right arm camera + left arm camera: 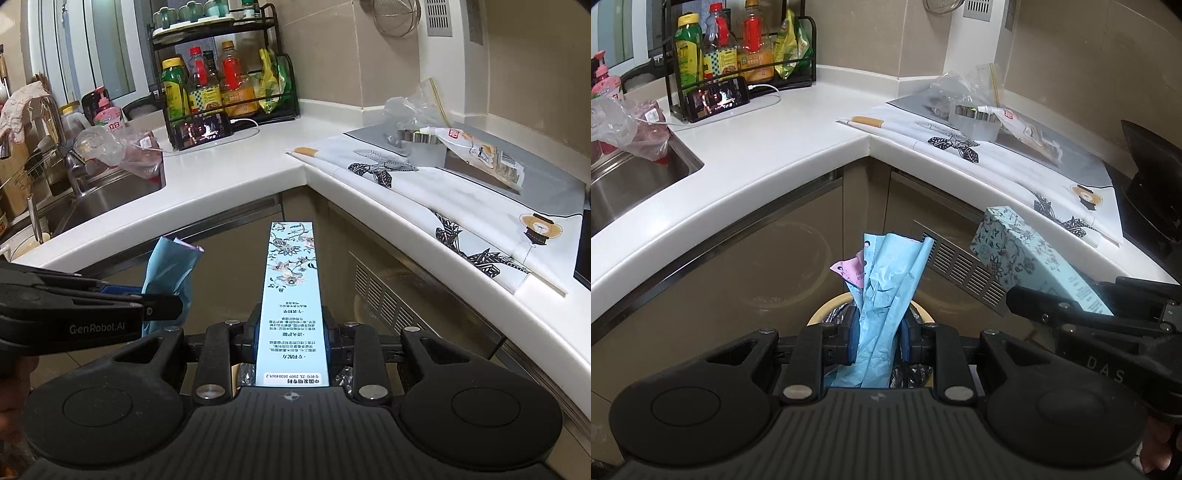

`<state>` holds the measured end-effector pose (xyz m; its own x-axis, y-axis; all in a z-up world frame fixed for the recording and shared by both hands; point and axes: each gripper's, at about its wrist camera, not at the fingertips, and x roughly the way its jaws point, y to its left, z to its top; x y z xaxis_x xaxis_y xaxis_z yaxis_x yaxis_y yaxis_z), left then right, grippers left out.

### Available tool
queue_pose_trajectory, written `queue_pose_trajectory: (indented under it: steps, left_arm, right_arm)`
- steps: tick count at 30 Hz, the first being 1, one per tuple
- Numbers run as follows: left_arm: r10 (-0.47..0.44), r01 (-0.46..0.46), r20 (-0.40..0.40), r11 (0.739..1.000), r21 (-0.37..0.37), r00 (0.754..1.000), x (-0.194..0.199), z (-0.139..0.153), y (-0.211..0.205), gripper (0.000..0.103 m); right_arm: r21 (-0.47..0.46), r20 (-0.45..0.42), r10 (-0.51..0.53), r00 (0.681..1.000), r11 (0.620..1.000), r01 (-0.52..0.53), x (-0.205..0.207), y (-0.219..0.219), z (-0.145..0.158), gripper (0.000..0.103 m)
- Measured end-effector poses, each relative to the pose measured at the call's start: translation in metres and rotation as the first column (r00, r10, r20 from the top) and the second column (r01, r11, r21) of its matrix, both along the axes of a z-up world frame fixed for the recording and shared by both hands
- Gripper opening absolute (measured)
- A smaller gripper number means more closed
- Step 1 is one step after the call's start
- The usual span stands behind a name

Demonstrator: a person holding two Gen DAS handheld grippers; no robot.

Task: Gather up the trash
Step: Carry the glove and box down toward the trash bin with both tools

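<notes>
The left gripper pinches a crumpled bundle of light blue paper with a few pink slips tucked in; the sheets are creased and stand up between the blue pads. Directly below sits a round trash bin with a pale rim and a wrinkled dark liner, on the floor in front of the brown cabinet doors, at the inner corner of the L-shaped bench.

The right gripper is clamped on a long, flat-sided cardboard box, light blue with a printed floral pattern and small text, held out lengthwise along the fingers just beside the paper bundle.

The bench is smooth and white. A steel sink is set in its left part; a patterned mat covers its right part, carrying clear plastic bags. A black wire rack of bottles stands at the back corner, a lit phone propped before it.
</notes>
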<state>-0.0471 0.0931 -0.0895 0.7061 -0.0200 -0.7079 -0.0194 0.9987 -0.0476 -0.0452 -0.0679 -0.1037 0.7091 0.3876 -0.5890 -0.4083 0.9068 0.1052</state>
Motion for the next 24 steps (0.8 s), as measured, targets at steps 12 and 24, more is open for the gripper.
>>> queue_pose_trajectory:
  steps: [12, 24]
  left_arm:
    - [0.006, -0.006, -0.011, 1.0, -0.023, 1.0, 0.002, -0.005, 0.005, 0.024]
    - [0.014, -0.015, -0.014, 0.999, -0.035, 1.0, 0.005, -0.007, 0.009, 0.024]
  right_arm:
    - [-0.031, -0.012, 0.019, 1.0, 0.999, -0.019, 0.002, 0.01, -0.004, 0.031]
    - [-0.055, -0.02, 0.024, 1.0, 0.998, -0.025, 0.007, 0.018, -0.005, 0.031]
